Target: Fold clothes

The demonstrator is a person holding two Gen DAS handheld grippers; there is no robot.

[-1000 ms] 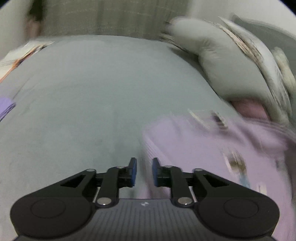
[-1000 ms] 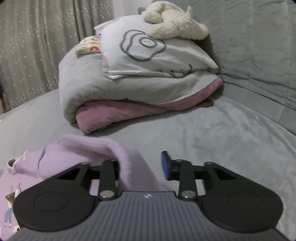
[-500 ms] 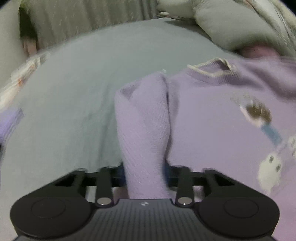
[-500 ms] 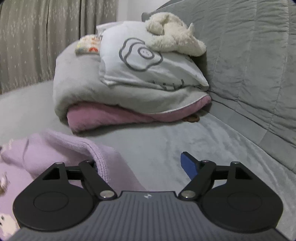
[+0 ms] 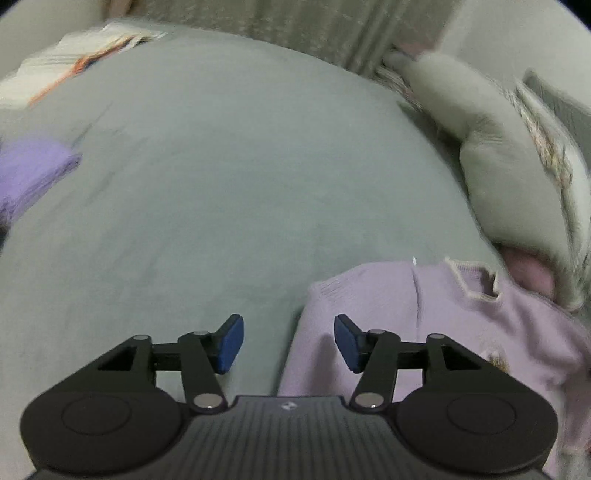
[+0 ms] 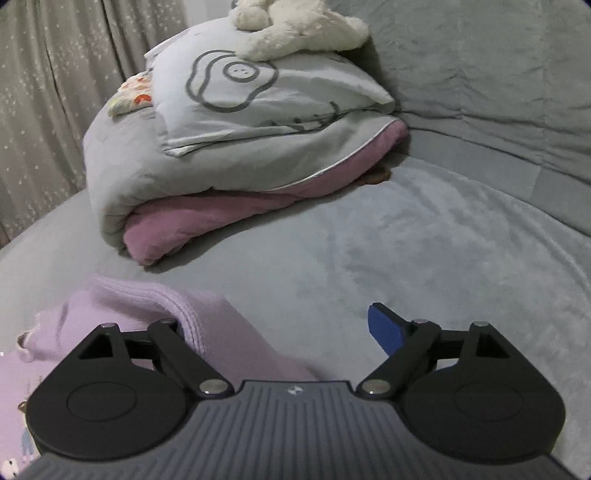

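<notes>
The left wrist view shows a purple cloth [image 5: 33, 173] at the far left edge and a blurred printed cloth [image 5: 74, 62] at top left, both on the grey bed [image 5: 229, 177]; the right view shows neither. The left tool [image 5: 289, 343] hangs over the bed with its blue pads apart and opening; the folded edge of the lilac sweater [image 5: 424, 317] lies below the gap, clear of both pads. The sweater is ribbed knit with a pale collar, lying on the bed at lower right, near a folded duvet [image 5: 517, 177].

The right wrist view alone shows the duvet [image 6: 221, 162] as grey over pink, a pillow [image 6: 266, 88] with an outline print, a white plush toy [image 6: 295, 26] on top, and a quilted headboard [image 6: 480, 74]. The right tool [image 6: 284, 328] stands wide and opening; a sweater [image 6: 177, 314] fold drapes over its left finger, ungripped.
</notes>
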